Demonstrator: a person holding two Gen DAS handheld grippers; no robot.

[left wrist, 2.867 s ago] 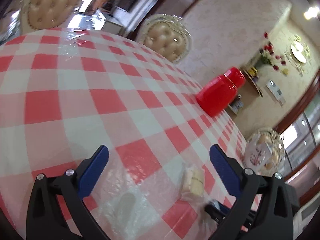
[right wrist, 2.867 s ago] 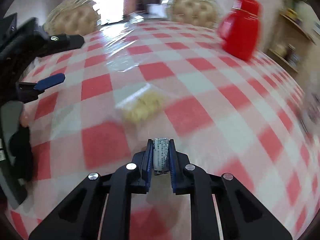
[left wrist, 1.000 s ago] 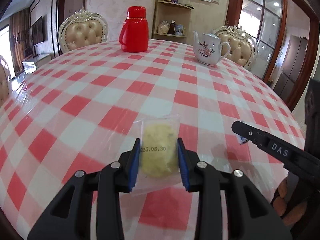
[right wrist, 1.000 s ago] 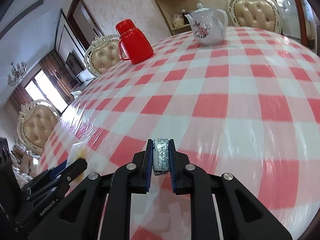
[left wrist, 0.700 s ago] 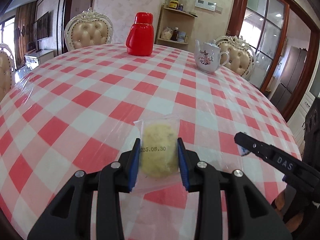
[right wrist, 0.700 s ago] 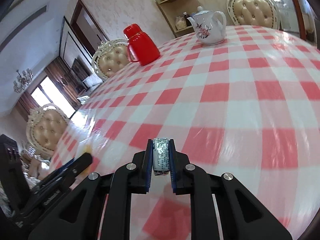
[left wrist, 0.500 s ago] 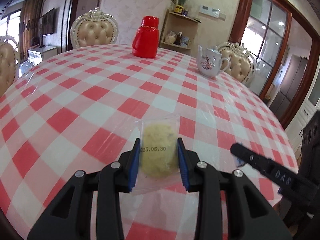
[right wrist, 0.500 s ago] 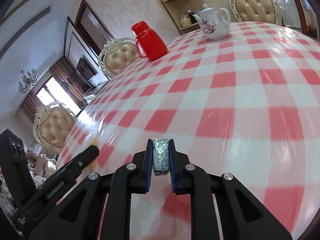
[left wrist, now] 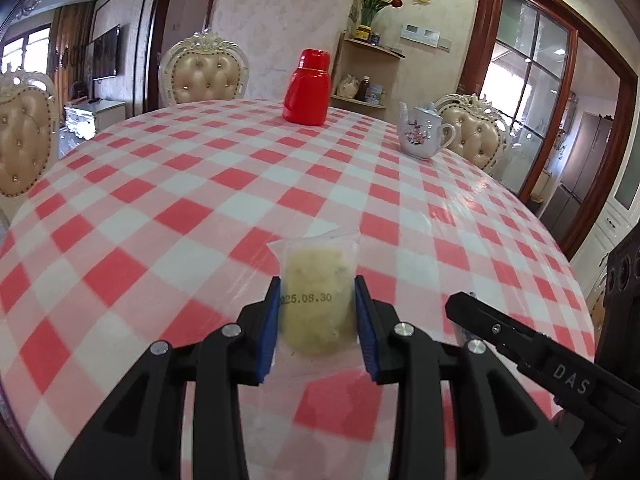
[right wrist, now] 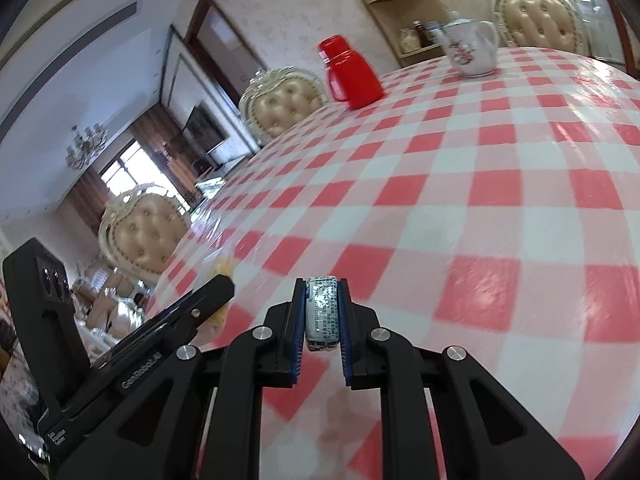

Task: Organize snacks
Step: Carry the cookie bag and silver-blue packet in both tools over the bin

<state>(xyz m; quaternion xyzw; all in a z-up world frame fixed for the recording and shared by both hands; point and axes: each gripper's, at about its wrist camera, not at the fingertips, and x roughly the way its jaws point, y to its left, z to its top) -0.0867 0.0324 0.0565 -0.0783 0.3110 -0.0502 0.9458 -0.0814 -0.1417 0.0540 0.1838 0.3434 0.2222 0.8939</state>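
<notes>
Your left gripper (left wrist: 316,320) is clamped on a clear packet of yellow pastry (left wrist: 318,300) stamped "2025.08.30", held above the red-checked table (left wrist: 200,200). Your right gripper (right wrist: 322,312) is closed tight on a small silvery-blue wrapped snack (right wrist: 322,312), its print too small to read. "DAS" shows on the right gripper's side in the left view.
</notes>
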